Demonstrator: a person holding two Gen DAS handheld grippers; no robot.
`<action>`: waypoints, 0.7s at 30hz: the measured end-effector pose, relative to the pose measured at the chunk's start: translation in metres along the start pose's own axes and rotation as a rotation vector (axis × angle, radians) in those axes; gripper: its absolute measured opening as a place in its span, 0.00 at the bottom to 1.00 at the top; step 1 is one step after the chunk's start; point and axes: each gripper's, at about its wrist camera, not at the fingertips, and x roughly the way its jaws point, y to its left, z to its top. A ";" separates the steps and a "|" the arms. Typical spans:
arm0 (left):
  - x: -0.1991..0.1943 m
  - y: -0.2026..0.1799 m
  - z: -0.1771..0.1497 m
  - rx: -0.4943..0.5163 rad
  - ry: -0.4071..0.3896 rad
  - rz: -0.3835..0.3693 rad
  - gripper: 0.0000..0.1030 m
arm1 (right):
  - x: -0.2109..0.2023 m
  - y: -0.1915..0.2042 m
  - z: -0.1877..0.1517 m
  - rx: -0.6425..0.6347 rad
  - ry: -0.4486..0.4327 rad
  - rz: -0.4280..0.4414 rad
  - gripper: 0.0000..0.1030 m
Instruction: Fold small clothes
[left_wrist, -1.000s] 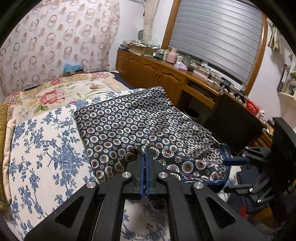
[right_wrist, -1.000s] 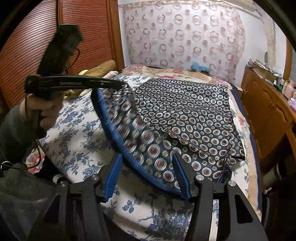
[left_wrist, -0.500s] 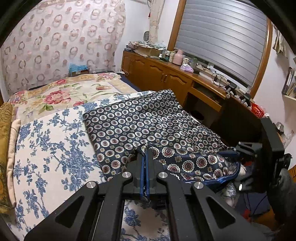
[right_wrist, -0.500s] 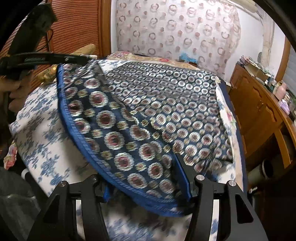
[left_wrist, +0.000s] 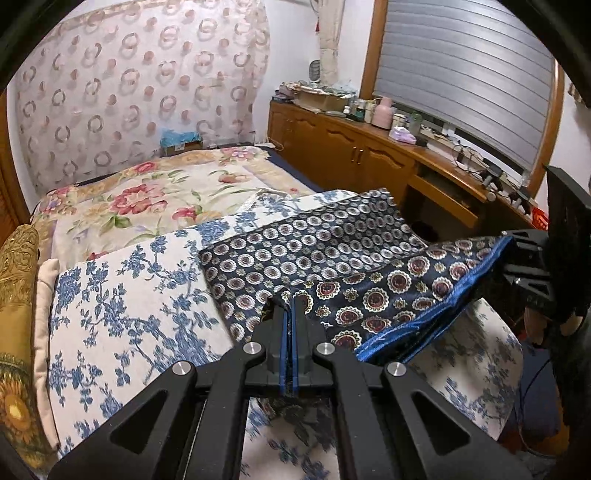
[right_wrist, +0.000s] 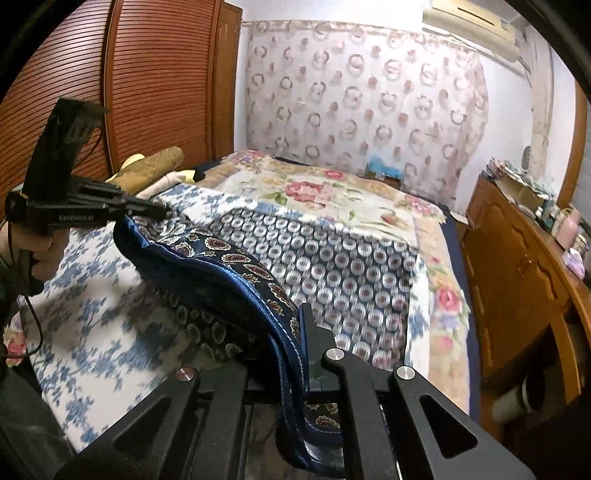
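Left gripper (left_wrist: 288, 317), right gripper (right_wrist: 295, 332) both clamp garment (left_wrist: 332, 258) hem; rest of cloth lies beyond, toward upper frame.

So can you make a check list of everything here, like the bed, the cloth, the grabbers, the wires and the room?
Surface: bed with a blue-flowered cover; a pink-flowered blanket lies farther back.
Job's things: navy patterned garment, far part flat on the bed, near blue-trimmed edge lifted.
Clutter: gold cushion at the bed's left side; bottles and boxes on the wooden cabinet.
Grippers: left gripper shut on the garment's edge; right gripper closed on the blue hem.
Cables: a thin black wire hangs below the hand holding the left gripper.
Surroundings: ring-patterned curtain, slatted wooden doors, window blind.
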 end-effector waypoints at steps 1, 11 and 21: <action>0.003 0.002 0.002 -0.006 0.004 0.002 0.02 | 0.007 -0.006 0.001 0.003 -0.001 0.008 0.03; 0.033 0.032 0.030 -0.053 0.021 0.024 0.02 | 0.068 -0.045 0.028 0.015 -0.001 0.048 0.03; 0.061 0.048 0.038 -0.087 0.073 0.004 0.04 | 0.126 -0.062 0.040 0.063 0.094 0.043 0.03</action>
